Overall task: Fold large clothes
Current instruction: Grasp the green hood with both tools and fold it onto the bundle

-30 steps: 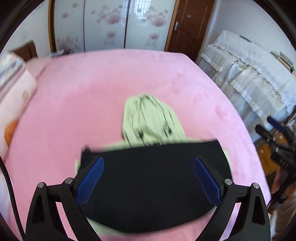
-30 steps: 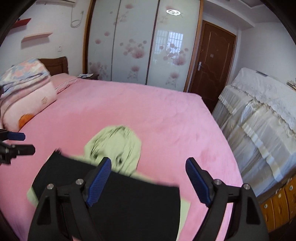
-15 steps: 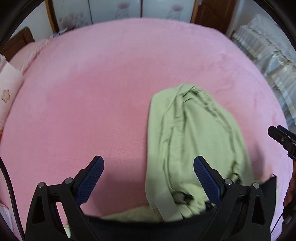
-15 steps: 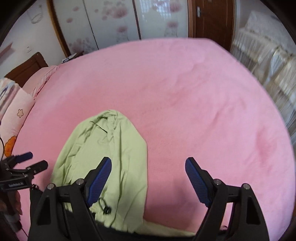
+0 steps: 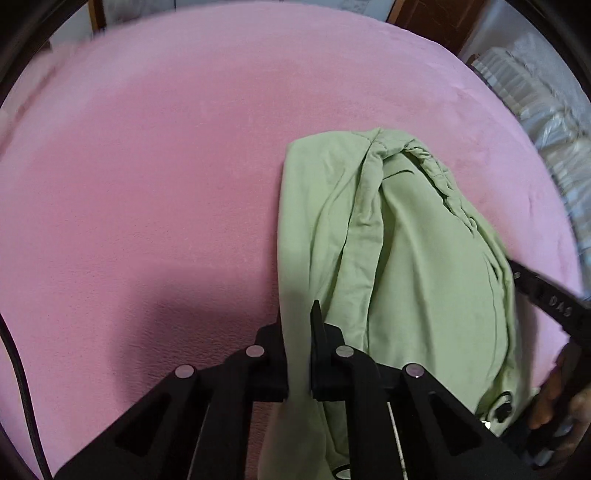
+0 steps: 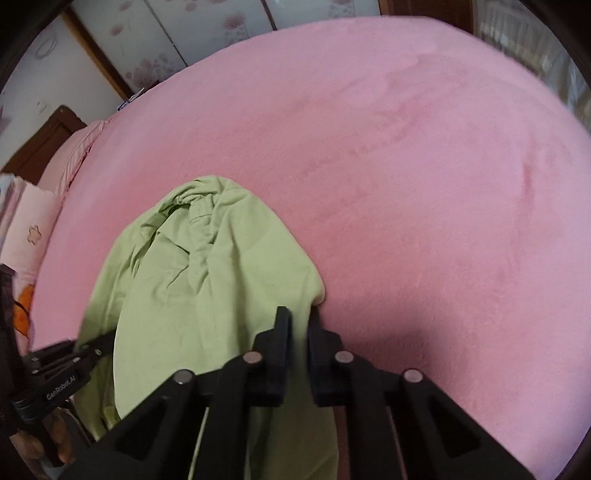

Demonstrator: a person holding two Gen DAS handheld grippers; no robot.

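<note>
Left wrist view shows your left gripper (image 5: pixel 298 328) with its jaws drawn together on the left edge of the pale green garment (image 5: pixel 399 266), a fold of the cloth pinched between the black fingers (image 5: pixel 317 332) and running down past them toward the lens. From there the garment lies spread forward and to the right over the pink bedspread (image 5: pixel 155 177), wrinkled into a bunched ridge at its far end, with a dark drawcord toggle (image 5: pixel 501 409) near its lower right. Your right gripper (image 5: pixel 517 275) reaches in from the right edge of this view and meets the garment's right side, and your hand (image 5: pixel 554 391) shows blurred below it. Right wrist view shows the same from the other side: the right gripper (image 6: pixel 298 328) has its jaws clamped on the right edge of the garment (image 6: pixel 207 280), the green cloth squeezed in the narrow gap and hanging down between the finger arms. The left gripper (image 6: pixel 86 349) comes in from the left edge of that view and touches the garment's left border. The garment sits on the near part of the bedspread (image 6: pixel 424 166), well short of its far edge, where a floral wardrobe (image 6: pixel 207 33), a dark wooden headboard (image 6: pixel 40 147) and a pink pillow (image 6: pixel 29 236) stand at the left
</note>
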